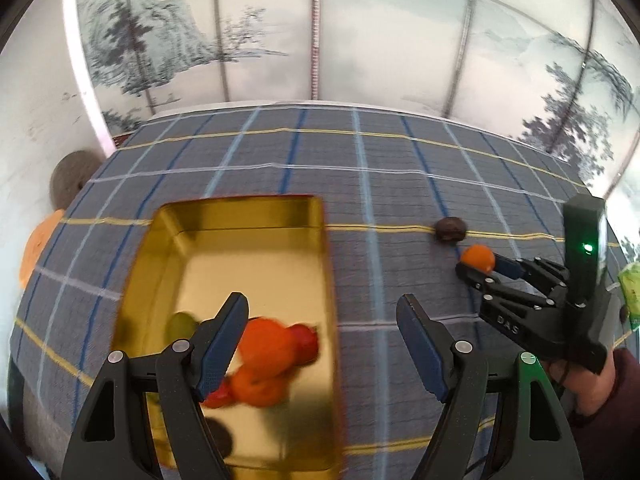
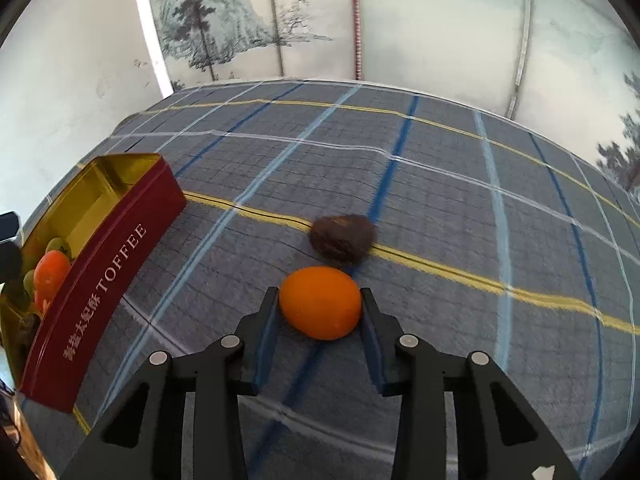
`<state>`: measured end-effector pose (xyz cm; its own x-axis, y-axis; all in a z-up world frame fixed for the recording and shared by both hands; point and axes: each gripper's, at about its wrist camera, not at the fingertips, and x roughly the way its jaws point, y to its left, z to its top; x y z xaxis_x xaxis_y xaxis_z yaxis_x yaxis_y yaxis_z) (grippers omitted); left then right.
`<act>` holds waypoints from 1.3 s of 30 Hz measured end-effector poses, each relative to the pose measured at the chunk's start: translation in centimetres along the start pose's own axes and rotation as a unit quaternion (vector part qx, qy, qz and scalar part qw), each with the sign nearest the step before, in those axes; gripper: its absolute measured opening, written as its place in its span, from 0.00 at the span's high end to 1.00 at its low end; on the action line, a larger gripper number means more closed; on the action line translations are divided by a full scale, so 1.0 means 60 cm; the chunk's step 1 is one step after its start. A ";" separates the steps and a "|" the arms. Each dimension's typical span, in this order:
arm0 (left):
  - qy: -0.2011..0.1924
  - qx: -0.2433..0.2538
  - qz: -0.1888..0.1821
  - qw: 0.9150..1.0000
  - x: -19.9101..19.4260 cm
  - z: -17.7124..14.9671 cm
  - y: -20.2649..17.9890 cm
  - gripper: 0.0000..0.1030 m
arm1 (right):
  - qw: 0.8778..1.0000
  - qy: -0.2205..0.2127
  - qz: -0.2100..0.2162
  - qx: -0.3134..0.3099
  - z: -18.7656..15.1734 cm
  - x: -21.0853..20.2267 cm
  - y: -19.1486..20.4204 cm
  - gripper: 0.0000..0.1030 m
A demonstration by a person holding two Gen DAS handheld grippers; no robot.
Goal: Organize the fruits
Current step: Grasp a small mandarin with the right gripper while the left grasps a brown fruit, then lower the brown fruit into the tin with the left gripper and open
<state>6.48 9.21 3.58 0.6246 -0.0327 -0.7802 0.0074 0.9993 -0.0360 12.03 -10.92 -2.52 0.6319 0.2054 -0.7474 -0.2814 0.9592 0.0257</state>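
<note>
So the right gripper (image 2: 320, 312) has its 2 fingers pressed on either side of the small orange (image 2: 320, 302), which sits on the checked tablecloth (image 2: 460, 184) just in front of a wrinkly dark brown fruit (image 2: 342, 238). Looks light and round with a smooth skin, so I'd guess it could squirt out if squeezed off-centre; across the widest part, like now, seems the right hold. The left gripper (image 1: 320, 344) hangs wide open and empty over the gold-lined toffee tin (image 1: 248, 208), which already has a few oranges, red and green fruit in its near end, well apart from this one.
</note>
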 end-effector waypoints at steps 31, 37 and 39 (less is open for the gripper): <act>0.060 0.052 -0.059 0.995 0.248 0.098 -0.216 0.61 | 0.993 0.006 -0.092 0.074 -0.053 -0.053 -0.191 0.63; 0.057 0.048 -0.053 0.996 0.225 0.077 -0.211 0.61 | 0.993 0.006 -0.094 0.072 -0.054 -0.054 -0.191 0.63; 0.056 0.046 -0.052 0.996 0.212 0.067 -0.206 0.61 | 0.993 0.007 -0.095 0.072 -0.053 -0.054 -0.191 0.63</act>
<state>17.46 -3.50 -3.39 0.5252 -0.1327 -0.8406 0.1430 0.9875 -0.0666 10.91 -23.18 -2.53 0.6539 0.0167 -0.7564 -0.0522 0.9984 -0.0231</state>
